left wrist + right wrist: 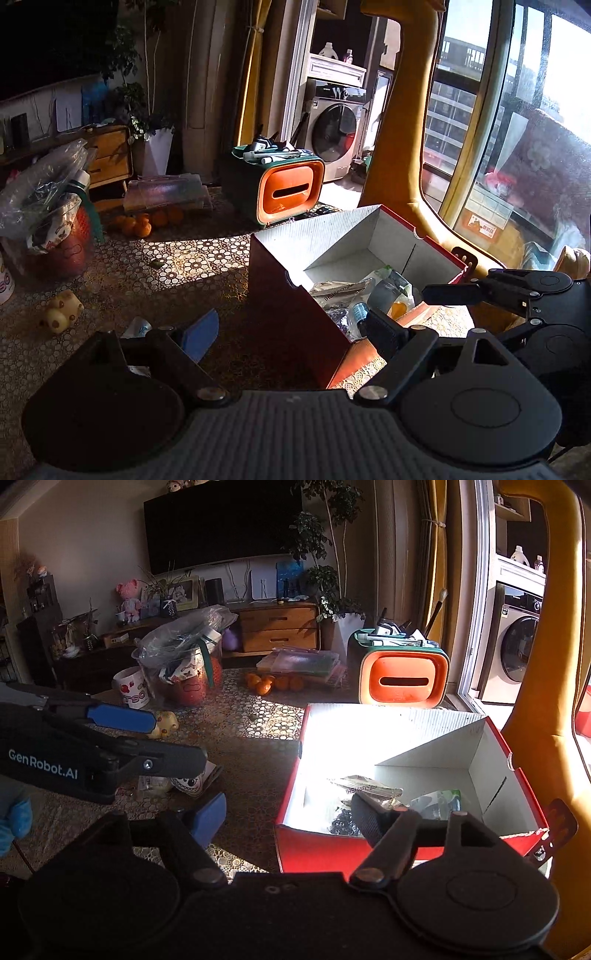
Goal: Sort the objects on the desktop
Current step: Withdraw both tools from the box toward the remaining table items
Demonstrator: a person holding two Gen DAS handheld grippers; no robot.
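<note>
A red box [275, 280] with a white inside stands open on the patterned tablecloth and holds several packets [343, 290] and sachets. My left gripper [291, 332] is open, its fingers straddling the box's near corner with nothing held. The right gripper [452, 293] hovers over the box's right rim. In the right wrist view the red box [317, 843] lies ahead to the right. My right gripper [290, 819] is open and empty, its black finger over the packets [365, 786]. The left gripper [179, 738] stands open at left above a printed packet [188, 782]. A cream toy animal [164, 723] lies beyond.
An orange-and-green tissue holder [404, 681] with pens on top stands behind the box. Oranges [273, 683], stacked folders [299, 662], a clear tub with a plastic bag [181, 664] and a mug [131, 690] line the far side. A blue-gloved hand [14, 819] is at left.
</note>
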